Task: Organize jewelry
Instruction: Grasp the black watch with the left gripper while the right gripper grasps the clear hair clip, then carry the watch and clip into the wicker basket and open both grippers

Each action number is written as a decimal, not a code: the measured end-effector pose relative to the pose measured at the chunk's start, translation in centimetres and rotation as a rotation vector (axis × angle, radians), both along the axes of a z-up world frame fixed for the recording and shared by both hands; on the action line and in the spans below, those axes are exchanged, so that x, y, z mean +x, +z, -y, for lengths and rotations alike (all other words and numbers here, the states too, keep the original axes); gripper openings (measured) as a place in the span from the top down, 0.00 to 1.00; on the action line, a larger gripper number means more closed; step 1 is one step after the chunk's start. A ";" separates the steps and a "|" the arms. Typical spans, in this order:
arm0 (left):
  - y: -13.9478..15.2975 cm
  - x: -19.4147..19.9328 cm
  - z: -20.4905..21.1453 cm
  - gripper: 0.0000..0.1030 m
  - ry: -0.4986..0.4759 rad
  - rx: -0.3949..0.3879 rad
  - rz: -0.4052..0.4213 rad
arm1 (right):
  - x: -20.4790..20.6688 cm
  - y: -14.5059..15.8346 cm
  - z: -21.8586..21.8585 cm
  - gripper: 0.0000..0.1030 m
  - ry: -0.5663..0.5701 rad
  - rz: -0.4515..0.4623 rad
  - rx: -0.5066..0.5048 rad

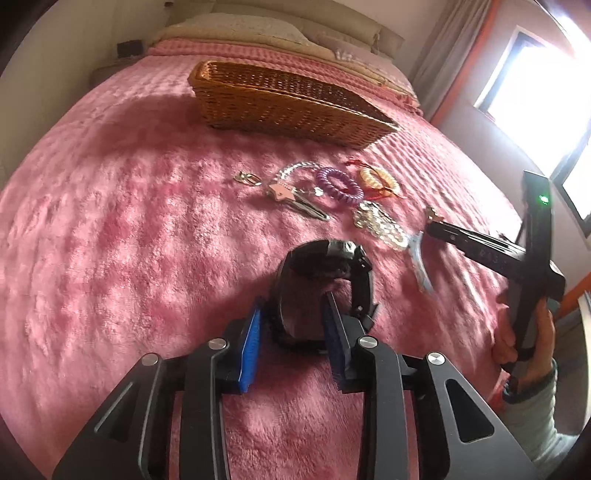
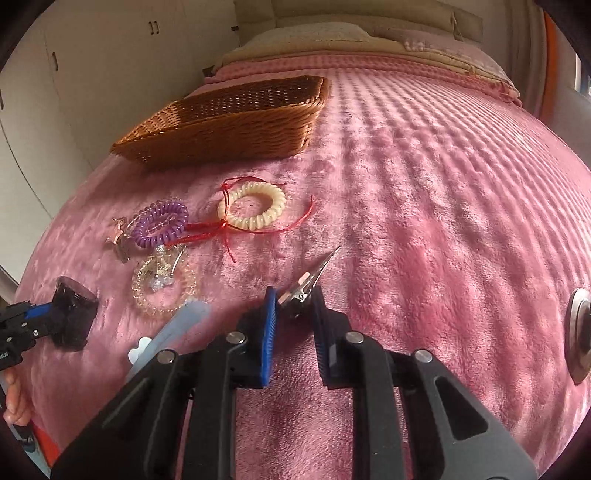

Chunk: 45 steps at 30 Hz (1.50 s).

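Ahead of my tongs a pink plush bedspread [image 2: 424, 192] covers the whole bed, its pile ridged in rows. Beyond it lie cream pillows [image 2: 314, 31] against a pale headboard. White wardrobe doors [image 2: 92, 66] stand to my left. A bright window [image 1: 532, 99] glares on my right (orange trim beside grey curtains).

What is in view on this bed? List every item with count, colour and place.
wicker basket: 1, brown, far on blanket
blanket: 1, pink, covers bed
coil hair ties: 3; purple, cream, clear, mid-blanket
red cord: 1, by cream tie
star key charm: 1, pink, left of purple tie
black watch: 1, in left gripper
metal hair clip: 1, silver, in right gripper
pale blue clip: 1, near right gripper
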<state>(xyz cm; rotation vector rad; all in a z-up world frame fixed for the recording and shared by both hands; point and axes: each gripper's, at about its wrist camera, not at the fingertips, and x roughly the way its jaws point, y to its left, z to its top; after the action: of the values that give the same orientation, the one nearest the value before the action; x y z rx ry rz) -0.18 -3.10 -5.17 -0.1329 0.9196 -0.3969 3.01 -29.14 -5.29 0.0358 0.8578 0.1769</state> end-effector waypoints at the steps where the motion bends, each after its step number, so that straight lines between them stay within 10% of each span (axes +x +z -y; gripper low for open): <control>1: -0.1 0.2 0.1 0.80 0.006 0.009 0.002 | -0.2 0.2 0.0 0.84 0.005 0.014 0.004; 12: 1.6 -0.6 -0.1 0.94 0.064 -0.043 0.132 | -2.0 3.3 -0.9 0.84 0.053 0.151 0.024; 22: 11.1 6.3 -0.1 0.94 0.130 -0.104 0.290 | 3.4 10.9 -5.5 0.84 0.112 0.320 -0.036; 34: 9.1 21.7 1.9 0.93 0.230 -0.037 0.182 | 19.3 6.2 -8.0 0.84 0.119 0.108 -0.007; 45: 5.2 24.7 2.2 0.83 0.217 0.014 0.102 | 21.7 3.1 -8.0 0.83 0.089 -0.024 0.014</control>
<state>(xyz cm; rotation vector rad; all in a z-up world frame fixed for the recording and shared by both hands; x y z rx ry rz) 24.47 -5.30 0.06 -0.1964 0.7982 -0.1939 24.71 -21.18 -2.20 0.0129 0.8826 0.2668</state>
